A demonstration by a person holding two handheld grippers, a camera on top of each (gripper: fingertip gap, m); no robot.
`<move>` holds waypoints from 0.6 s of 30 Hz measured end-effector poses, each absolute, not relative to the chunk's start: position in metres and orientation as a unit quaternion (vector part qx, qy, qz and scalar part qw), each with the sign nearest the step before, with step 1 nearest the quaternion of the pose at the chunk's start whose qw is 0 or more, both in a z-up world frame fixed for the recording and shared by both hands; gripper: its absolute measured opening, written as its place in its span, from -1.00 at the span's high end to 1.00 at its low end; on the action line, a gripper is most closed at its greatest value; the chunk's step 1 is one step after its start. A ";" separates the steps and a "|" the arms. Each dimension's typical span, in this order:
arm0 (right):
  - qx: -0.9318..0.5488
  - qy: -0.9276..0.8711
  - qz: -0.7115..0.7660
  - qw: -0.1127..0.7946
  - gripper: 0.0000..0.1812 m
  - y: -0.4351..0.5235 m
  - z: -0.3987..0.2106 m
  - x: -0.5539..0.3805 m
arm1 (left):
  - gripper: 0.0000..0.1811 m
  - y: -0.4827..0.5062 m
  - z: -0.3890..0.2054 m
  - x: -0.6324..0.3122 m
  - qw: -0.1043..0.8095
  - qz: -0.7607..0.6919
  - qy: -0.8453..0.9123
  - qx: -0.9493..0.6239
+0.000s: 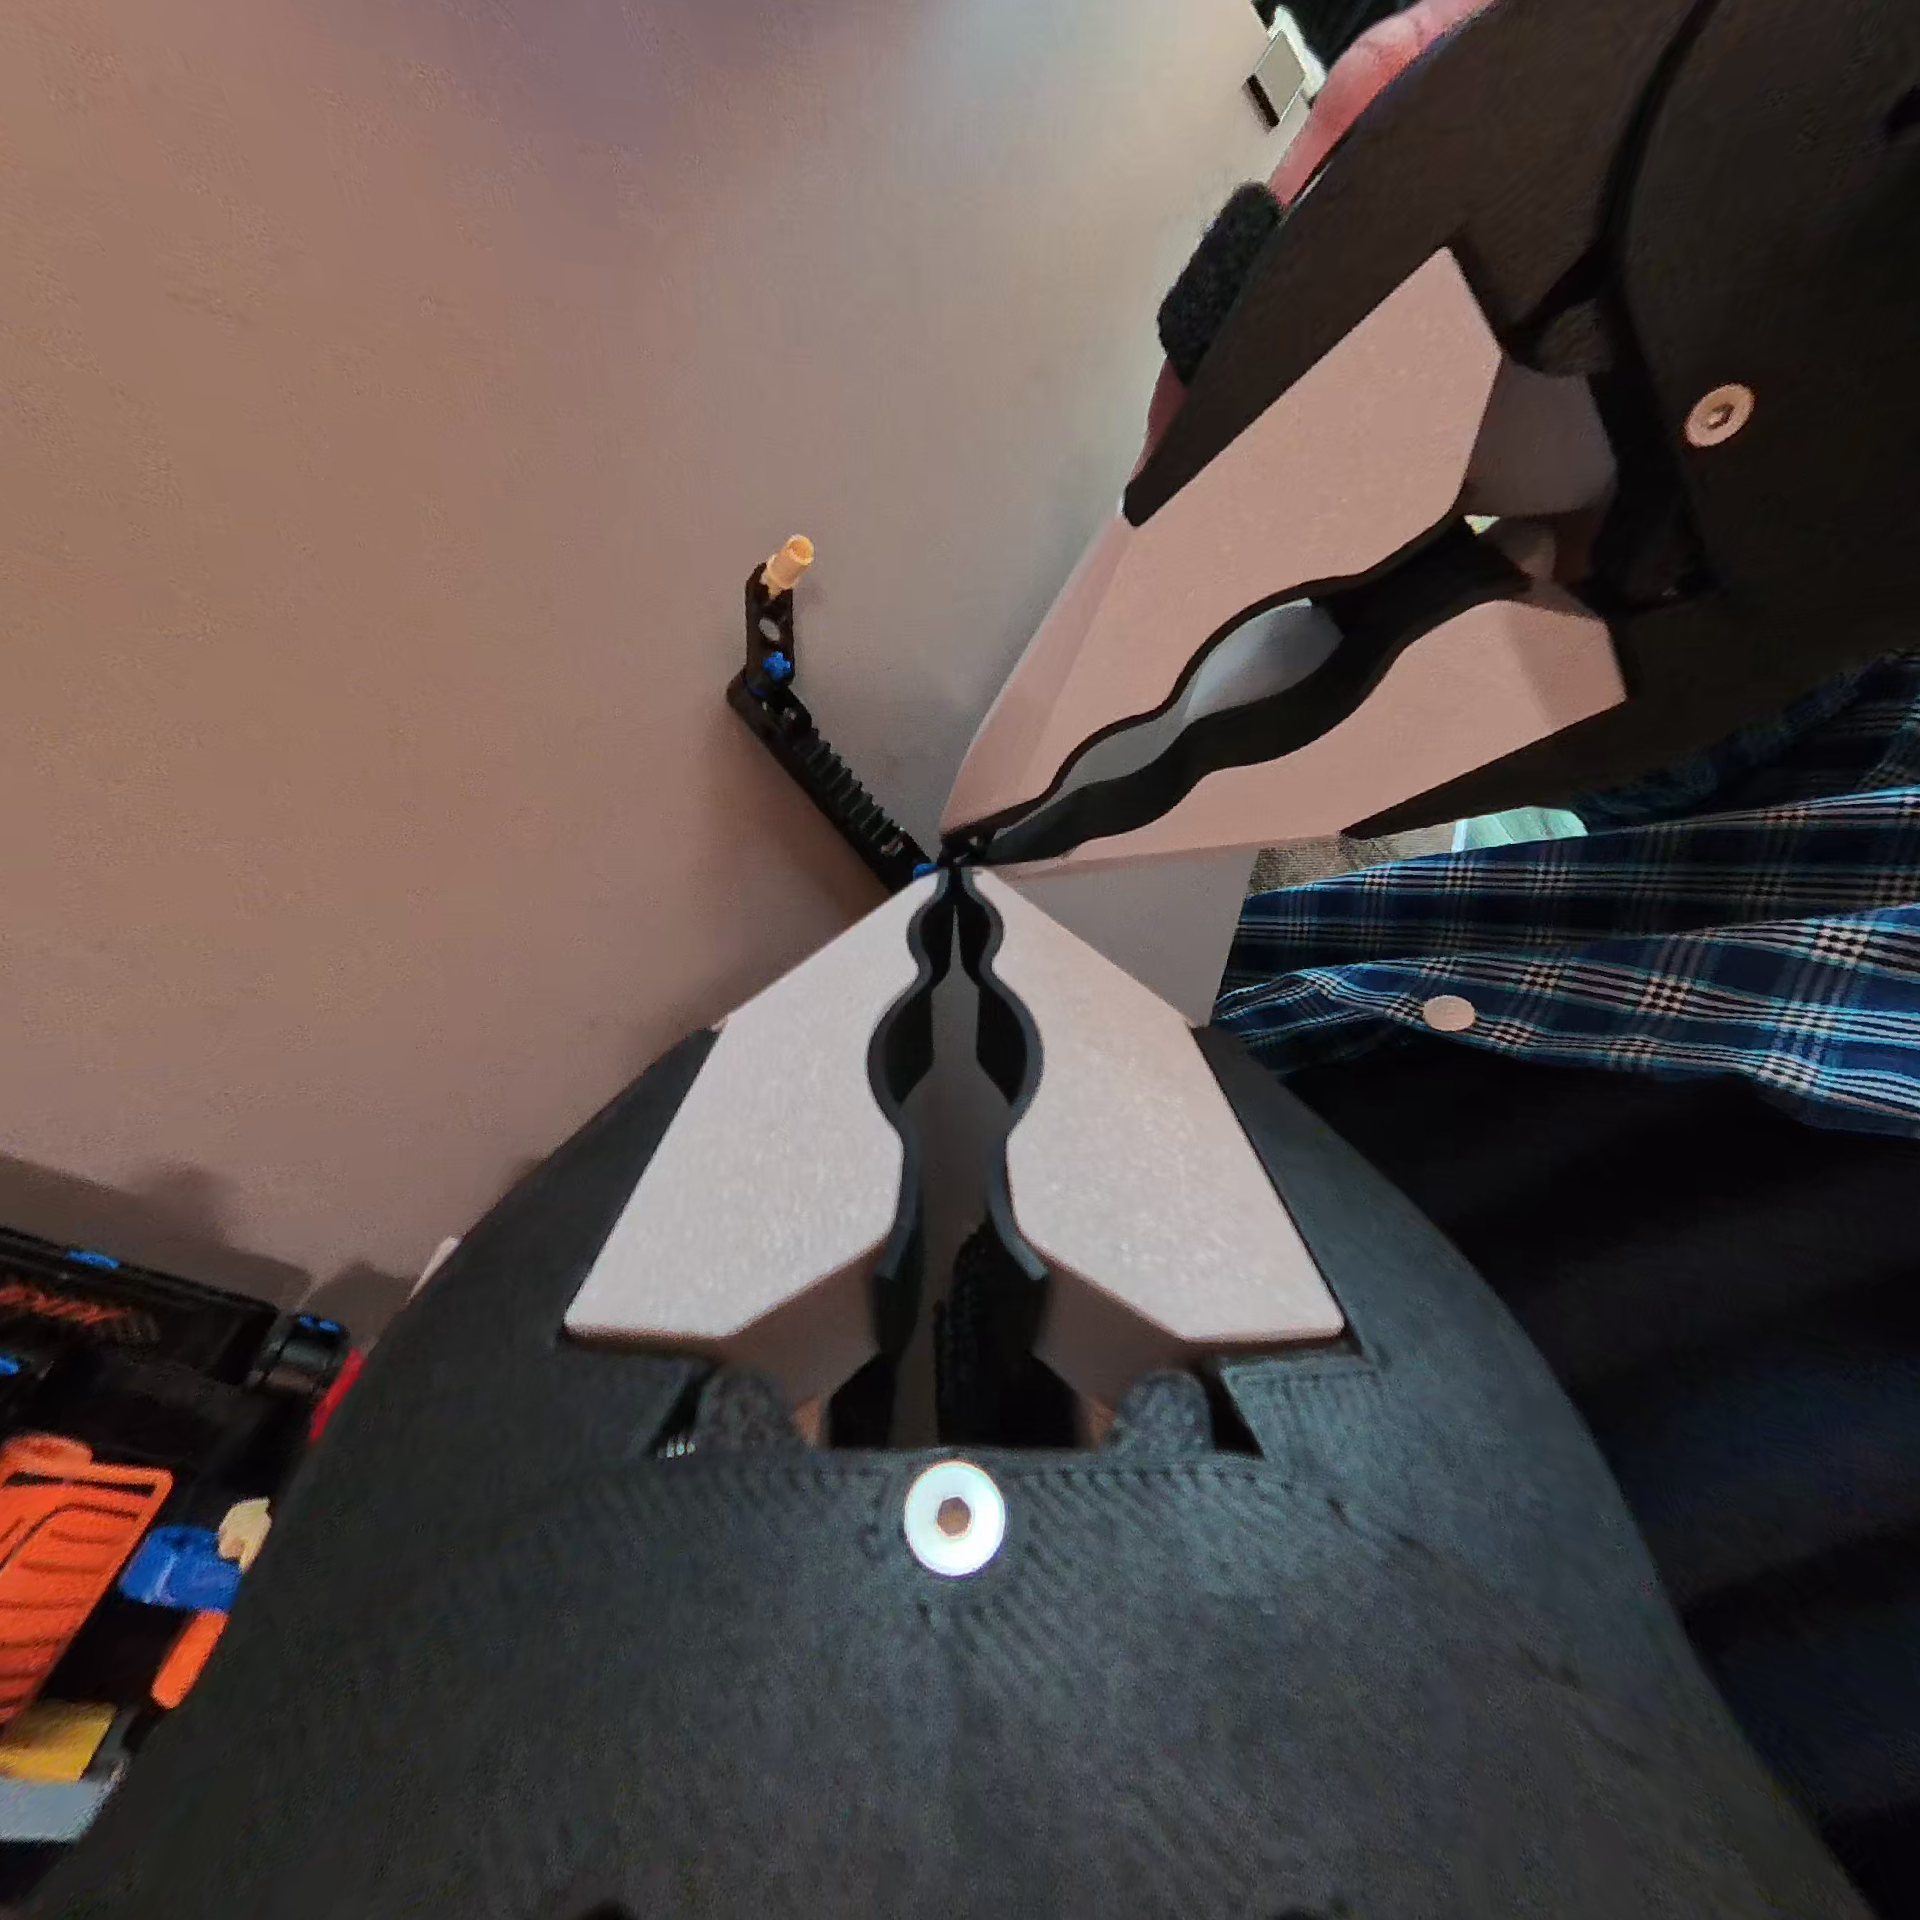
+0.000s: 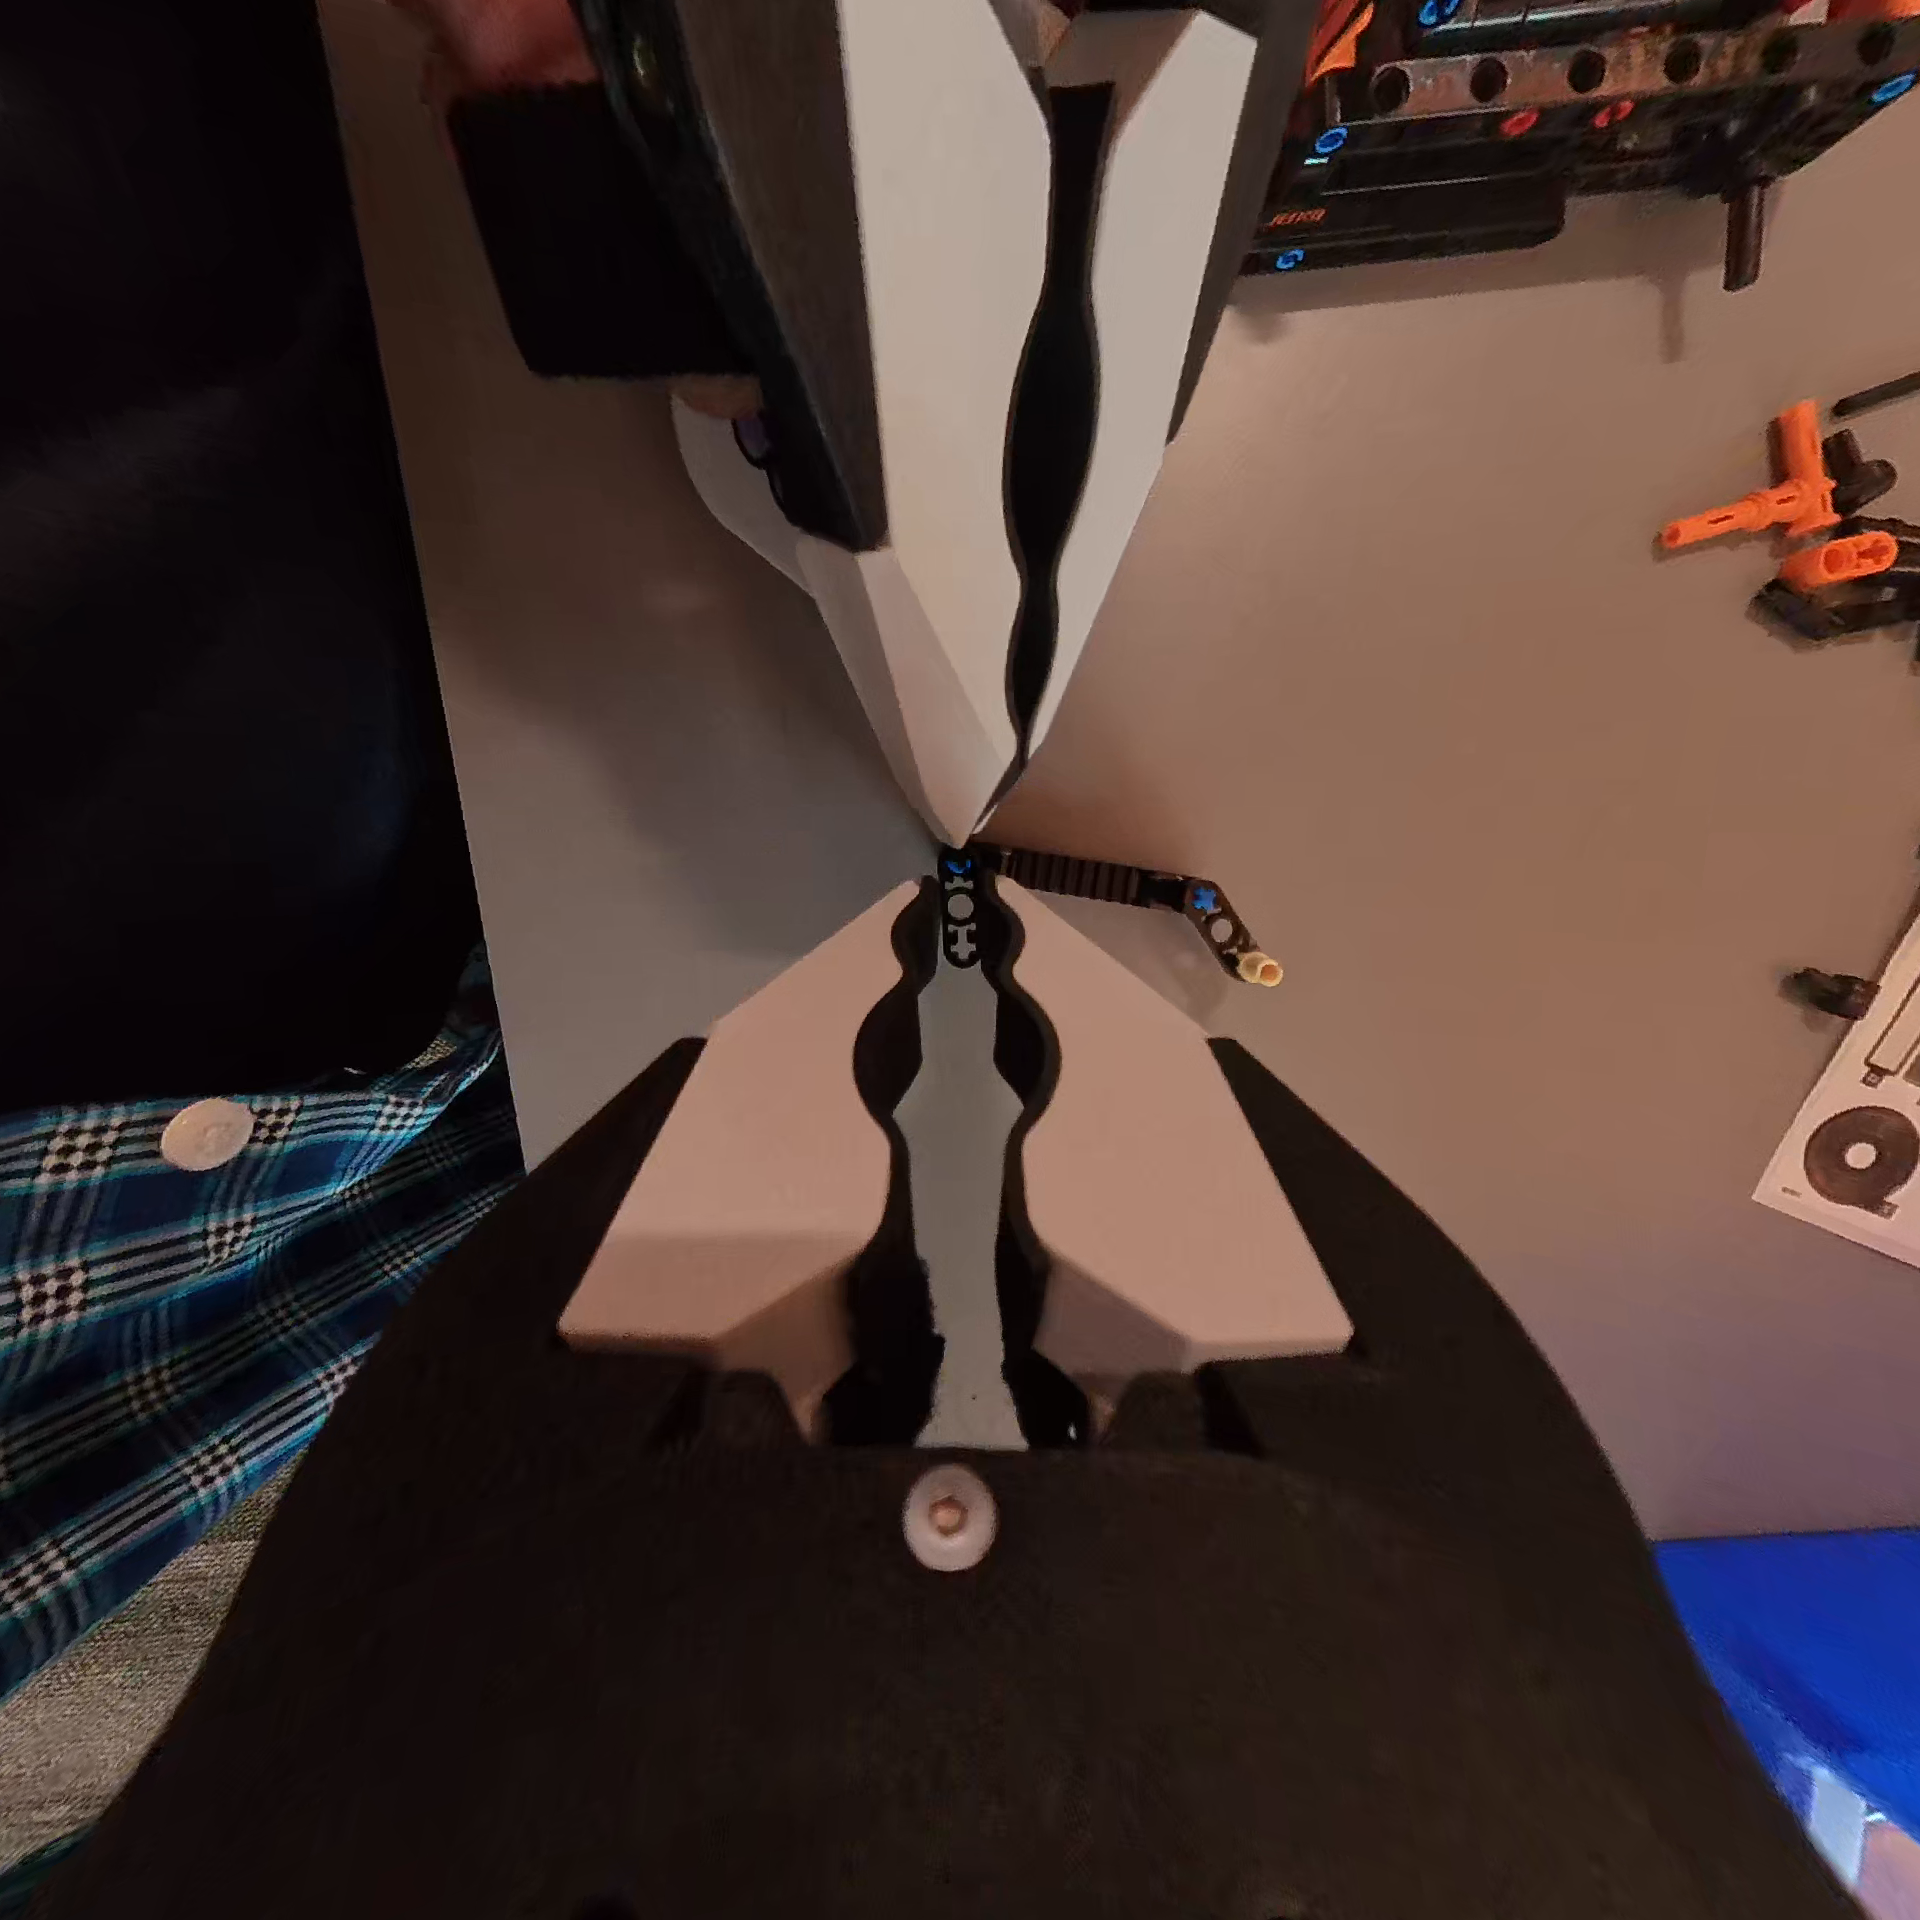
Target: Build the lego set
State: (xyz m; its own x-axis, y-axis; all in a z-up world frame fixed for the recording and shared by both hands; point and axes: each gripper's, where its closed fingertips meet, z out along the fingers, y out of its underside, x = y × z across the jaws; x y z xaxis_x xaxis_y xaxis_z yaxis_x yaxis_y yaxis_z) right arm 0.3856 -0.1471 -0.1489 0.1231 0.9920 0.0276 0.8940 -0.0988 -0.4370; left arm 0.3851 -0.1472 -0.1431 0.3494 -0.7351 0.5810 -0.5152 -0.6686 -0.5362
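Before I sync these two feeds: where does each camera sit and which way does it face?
Left wrist view: on the left claw, looking along its fingers across the table; right claw and plaid sleeve show.
Right wrist view: on the right claw, facing the left claw, shirt at left.
Shared: both claws, tip to tip on the black gear-rack assembly, and the orange-and-black model.

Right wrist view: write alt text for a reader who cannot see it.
The right gripper pinches a short black lego beam joined to a toothed rack piece above a pale table. The left gripper meets it tip to tip from above.
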 end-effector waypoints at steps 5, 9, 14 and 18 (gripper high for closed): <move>-0.724 -0.651 0.143 0.177 0.95 -0.147 -0.147 0.384 | 1.00 -0.148 -0.143 0.383 0.128 -0.420 0.382 -0.813; -0.724 -0.653 0.140 0.175 0.95 -0.146 -0.148 0.383 | 1.00 -0.148 -0.144 0.383 0.125 -0.422 0.380 -0.814; -0.725 -0.652 0.139 0.174 0.95 -0.146 -0.150 0.383 | 1.00 -0.148 -0.144 0.384 0.124 -0.421 0.381 -0.813; -0.725 -0.651 0.140 0.174 0.95 -0.145 -0.150 0.384 | 1.00 -0.148 -0.145 0.384 0.123 -0.422 0.381 -0.813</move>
